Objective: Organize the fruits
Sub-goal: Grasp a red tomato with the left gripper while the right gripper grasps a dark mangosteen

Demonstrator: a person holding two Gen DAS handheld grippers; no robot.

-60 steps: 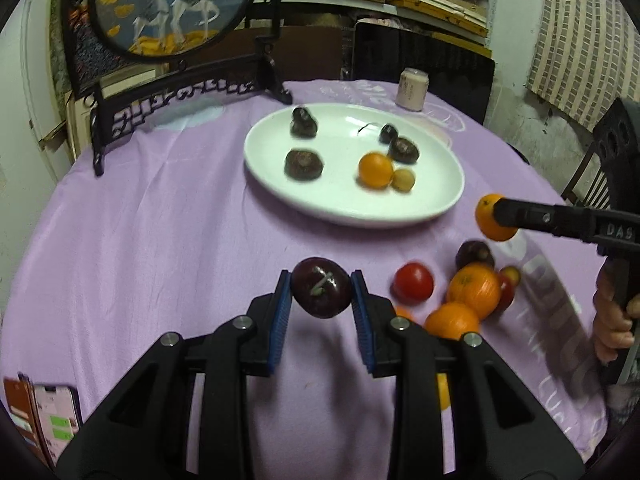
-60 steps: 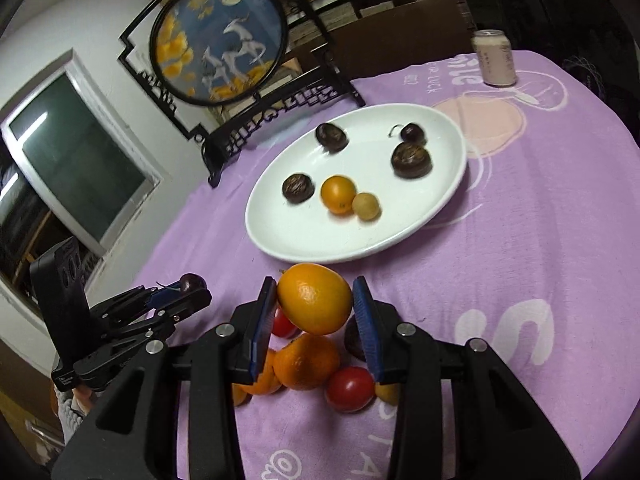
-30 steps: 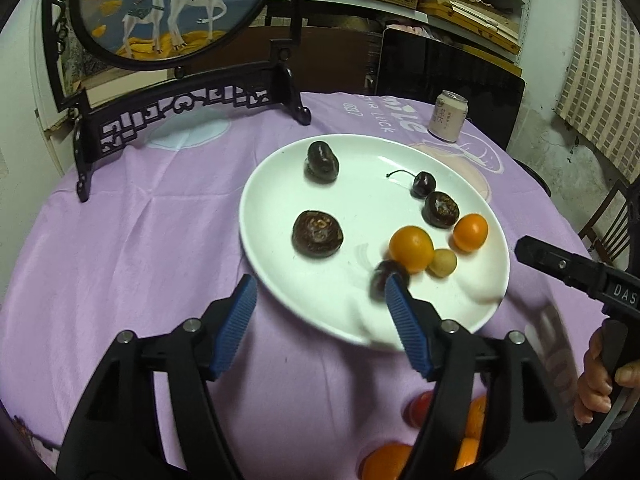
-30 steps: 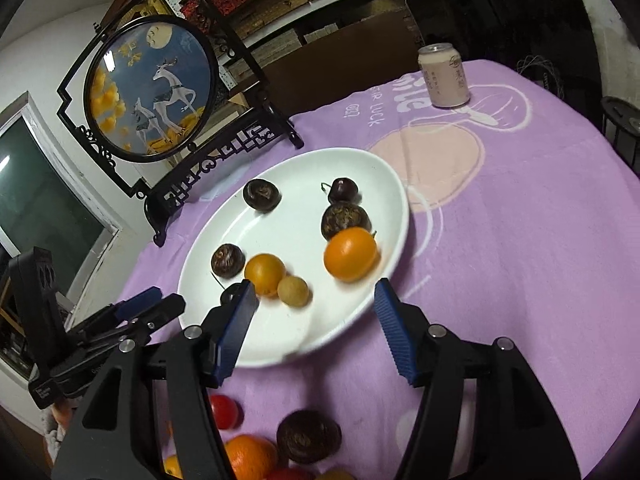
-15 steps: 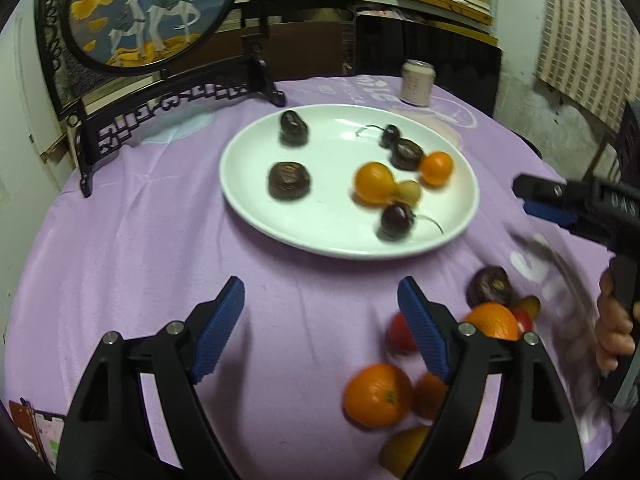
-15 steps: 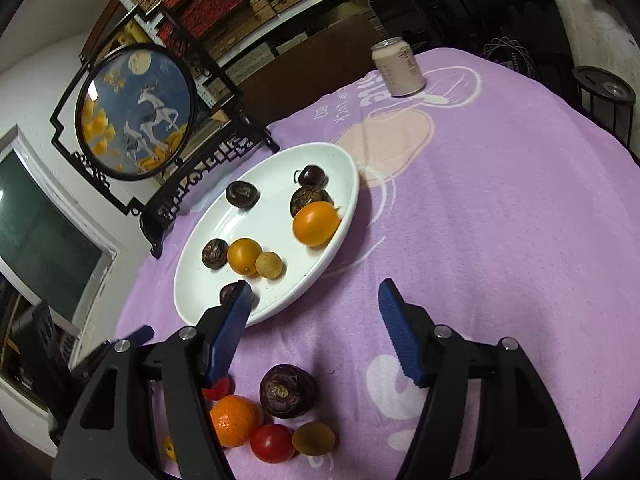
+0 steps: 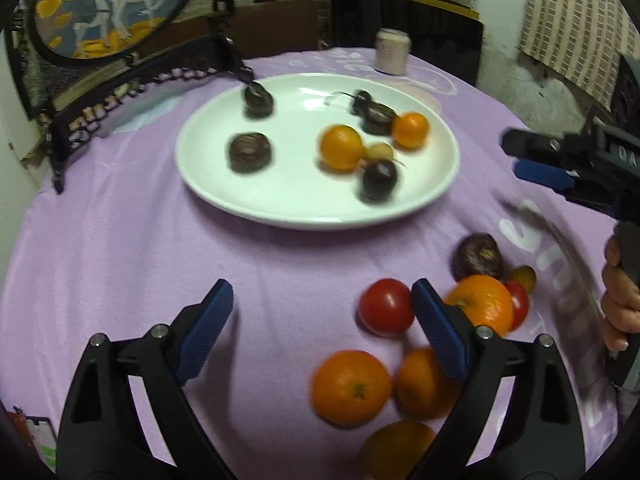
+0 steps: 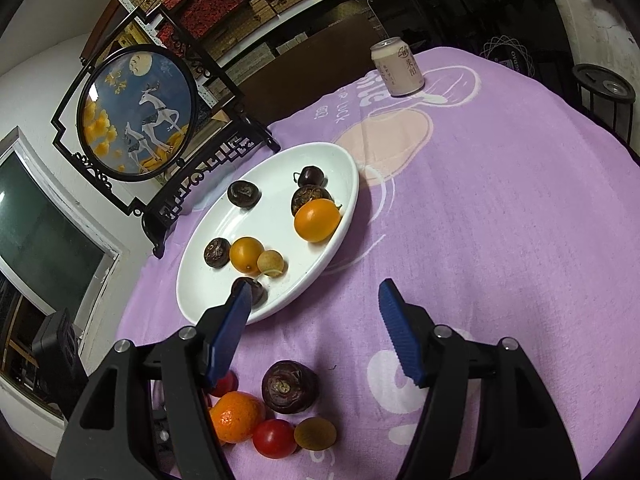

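Note:
A white plate on the purple cloth holds several fruits: dark plums, two oranges and a small yellow one; it also shows in the right wrist view. A loose pile lies near the table's front: a red tomato, oranges and a dark fruit. My left gripper is open and empty above the cloth, just left of the pile. My right gripper is open and empty above the pile's dark fruit, orange and tomato.
A round framed deer picture on a black stand stands behind the plate. A drink can stands at the table's far side. A phone lies at the front left edge. The right gripper and hand show at the left view's right.
Both grippers let their fruit go onto the plate, a dark plum from the left and an orange from the right, then drew back toward the loose pile. Both now stand open.

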